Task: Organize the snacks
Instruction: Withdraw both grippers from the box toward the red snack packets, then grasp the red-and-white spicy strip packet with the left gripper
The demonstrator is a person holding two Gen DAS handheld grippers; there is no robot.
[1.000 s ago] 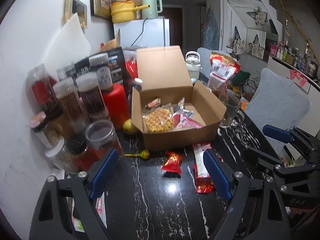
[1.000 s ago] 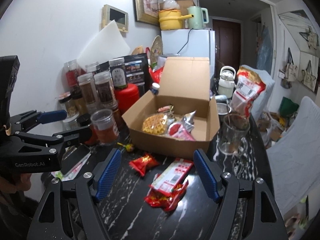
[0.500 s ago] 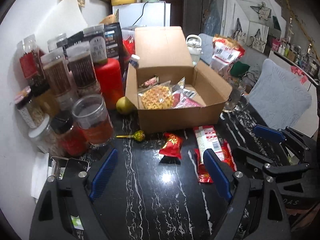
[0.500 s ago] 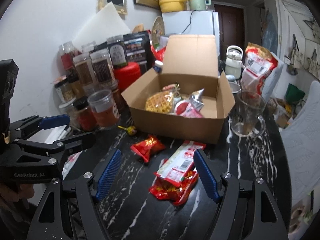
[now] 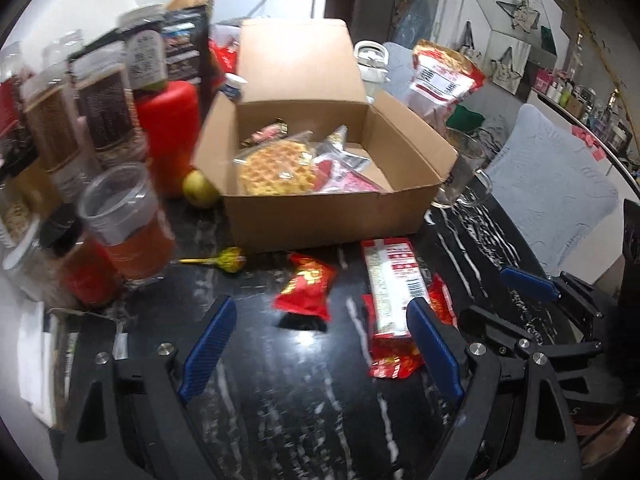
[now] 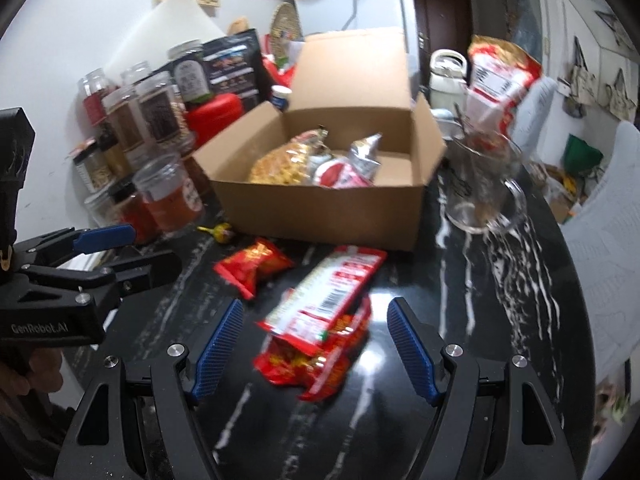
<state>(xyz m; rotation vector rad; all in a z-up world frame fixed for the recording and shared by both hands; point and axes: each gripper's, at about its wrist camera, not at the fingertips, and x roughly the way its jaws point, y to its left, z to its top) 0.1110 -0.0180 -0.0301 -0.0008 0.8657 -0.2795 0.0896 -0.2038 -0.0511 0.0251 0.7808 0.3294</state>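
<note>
An open cardboard box [image 5: 332, 216] [image 6: 320, 212] stands on the black marble table and holds a wrapped waffle [image 5: 276, 170] and other packets. In front of it lie a small red packet [image 5: 306, 290] [image 6: 252, 264], a long white-and-red packet [image 5: 390, 280] [image 6: 324, 292] resting on a crumpled red bag [image 6: 316, 356], and a lollipop [image 5: 230, 259] [image 6: 222, 232]. My left gripper [image 5: 320, 344] is open, low over the table, the small red packet just beyond its fingertips. My right gripper [image 6: 316, 344] is open, its blue pads either side of the stacked packets without touching them.
Several spice jars [image 5: 100, 112] and a red canister [image 5: 172, 128] crowd the left by the wall. A yellow fruit [image 5: 200, 188] sits beside the box. A glass mug [image 6: 484, 188] stands right of the box, a large snack bag [image 6: 500, 76] behind. A pale cushion [image 5: 548, 196] lies at right.
Both grippers have sunk towards the table and tipped downward, so the box and the loose packets loom larger and nearer. Their jaws keep the same spread.
</note>
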